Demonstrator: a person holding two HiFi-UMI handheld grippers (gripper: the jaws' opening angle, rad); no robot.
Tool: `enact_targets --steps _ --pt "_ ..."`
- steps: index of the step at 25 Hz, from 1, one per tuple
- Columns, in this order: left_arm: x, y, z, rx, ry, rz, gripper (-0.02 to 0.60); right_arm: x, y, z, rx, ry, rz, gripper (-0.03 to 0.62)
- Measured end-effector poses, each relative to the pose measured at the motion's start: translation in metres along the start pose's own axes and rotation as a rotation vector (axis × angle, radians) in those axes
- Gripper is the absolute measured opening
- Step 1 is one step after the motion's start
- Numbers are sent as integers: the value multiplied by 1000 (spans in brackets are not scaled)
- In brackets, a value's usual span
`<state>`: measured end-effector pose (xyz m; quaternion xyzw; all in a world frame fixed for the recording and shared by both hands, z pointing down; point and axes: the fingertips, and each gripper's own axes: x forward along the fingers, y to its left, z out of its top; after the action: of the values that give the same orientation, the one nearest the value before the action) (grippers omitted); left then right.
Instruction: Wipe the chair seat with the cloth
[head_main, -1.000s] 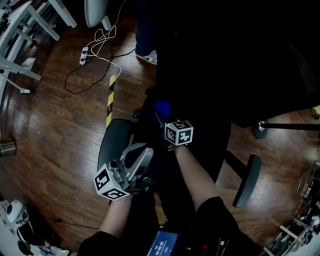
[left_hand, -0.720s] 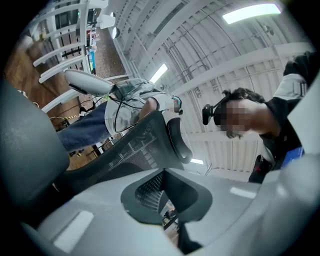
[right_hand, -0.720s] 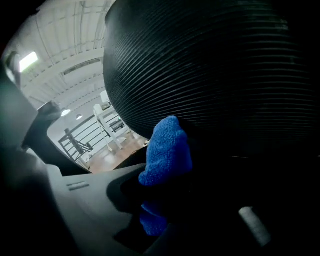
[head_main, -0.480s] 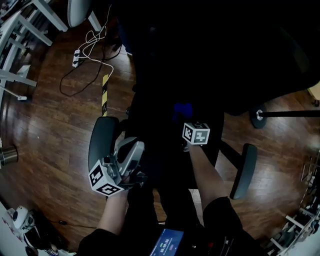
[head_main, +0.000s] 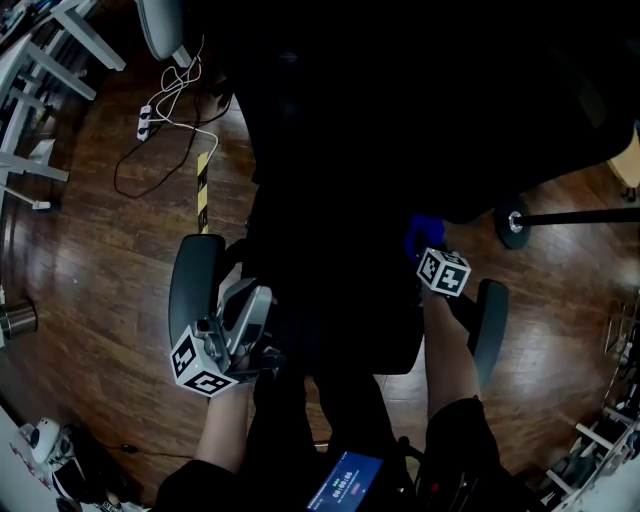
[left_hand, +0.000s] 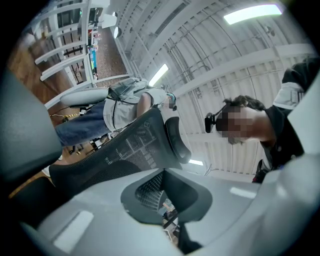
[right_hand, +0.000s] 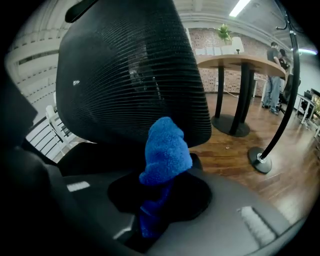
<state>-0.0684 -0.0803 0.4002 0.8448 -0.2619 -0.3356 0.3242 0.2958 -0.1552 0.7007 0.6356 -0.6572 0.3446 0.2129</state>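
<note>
The black chair seat (head_main: 330, 310) lies below me, very dark in the head view. My right gripper (head_main: 427, 250) hovers at the seat's right edge beside the right armrest (head_main: 490, 325). It is shut on a blue cloth (head_main: 420, 234). In the right gripper view the cloth (right_hand: 166, 150) sticks up from the right gripper (right_hand: 155, 215) in front of the mesh chair back (right_hand: 130, 75). My left gripper (head_main: 255, 305) stays by the left armrest (head_main: 195, 285). In its own view the left gripper (left_hand: 169, 222) is shut with nothing in it, tilted up at the chair back (left_hand: 120, 150).
A power strip with cables (head_main: 150, 112) and a yellow-black tape strip (head_main: 202, 190) lie on the wood floor at upper left. A pole stand's round base (head_main: 511, 223) sits at right. A metal cup (head_main: 15, 318) stands far left. A round-base table (right_hand: 232, 125) stands behind the chair.
My right gripper has carried the blue cloth to the right, from the seat's middle to its right edge by the armrest. My left gripper has stayed beside the left armrest.
</note>
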Motion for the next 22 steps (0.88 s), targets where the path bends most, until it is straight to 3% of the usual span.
enact_targets --steps 2,4,7,10,14,17,22 --pt "0 -1 1 -3 -5 0 -8 -1 9 5 -21 -32 -19 89" --pt "-2 -6 6 -4 -14 -6 -8 -5 39 14 -55 -84 13 87" --pt "-9 -16 14 -4 -22 -7 -8 -9 136 21 -89 -134 192 89" --pt "-18 -22 24 2 -42 -3 -8 2 253 14 -89 -117 407 89" --pt "-29 -27 34 8 -53 2 -8 24 359 -16 -95 -27 548 87" --pt "-35 -27 33 13 -54 7 -8 36 392 -44 -125 35 592 89" --pt "-39 -23 34 16 -50 13 -8 46 390 -51 -190 47 594 89"
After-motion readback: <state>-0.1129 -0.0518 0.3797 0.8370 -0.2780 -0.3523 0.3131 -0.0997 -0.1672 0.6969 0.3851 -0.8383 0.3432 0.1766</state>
